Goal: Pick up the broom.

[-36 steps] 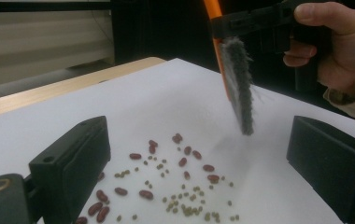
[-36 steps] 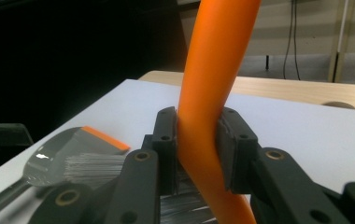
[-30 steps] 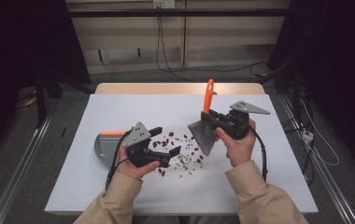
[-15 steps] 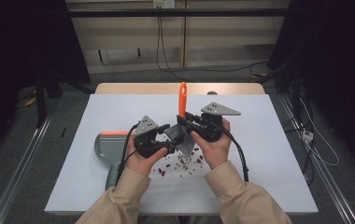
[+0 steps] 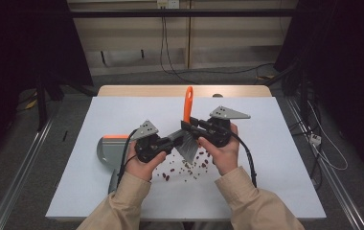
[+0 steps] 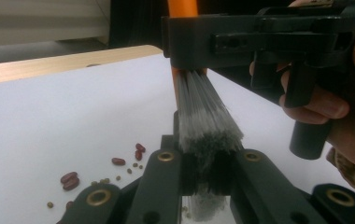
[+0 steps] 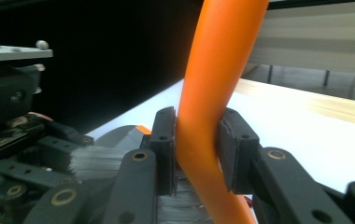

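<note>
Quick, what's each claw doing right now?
Left gripper: jaws just closed, shut on the brush bristles.
Right gripper: shut on the brush's orange handle.

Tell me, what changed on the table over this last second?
The right tongs carried the orange-handled brush leftward to the middle; the left tongs have just been closing and now pinch its bristles. The beans and the dustpan stayed put.

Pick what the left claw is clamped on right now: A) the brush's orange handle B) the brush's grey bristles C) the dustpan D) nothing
B: in the left gripper view the left claw has its jaws pressed on the tips of the grey bristles, having just closed on them, while the right claw holds the orange handle.
</note>
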The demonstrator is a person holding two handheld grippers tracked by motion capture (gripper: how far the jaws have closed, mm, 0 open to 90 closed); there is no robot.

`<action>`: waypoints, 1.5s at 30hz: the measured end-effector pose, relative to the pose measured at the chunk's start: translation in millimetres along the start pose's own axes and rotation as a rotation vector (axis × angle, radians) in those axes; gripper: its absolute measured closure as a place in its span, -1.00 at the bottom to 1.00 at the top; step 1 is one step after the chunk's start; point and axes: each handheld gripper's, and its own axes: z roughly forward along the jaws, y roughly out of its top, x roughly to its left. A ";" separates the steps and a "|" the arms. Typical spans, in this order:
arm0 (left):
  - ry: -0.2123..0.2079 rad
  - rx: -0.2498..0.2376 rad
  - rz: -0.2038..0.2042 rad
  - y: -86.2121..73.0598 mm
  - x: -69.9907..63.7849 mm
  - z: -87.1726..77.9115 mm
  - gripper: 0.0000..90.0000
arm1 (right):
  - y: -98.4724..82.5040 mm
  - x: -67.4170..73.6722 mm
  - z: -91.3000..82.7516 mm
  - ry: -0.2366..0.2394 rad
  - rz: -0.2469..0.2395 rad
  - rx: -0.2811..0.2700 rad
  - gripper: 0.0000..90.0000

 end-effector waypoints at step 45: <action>-0.082 -0.030 0.001 4.1 1.5 -5.3 0.89 | -37.4 -45.5 -12.8 0.227 0.012 0.067 -0.26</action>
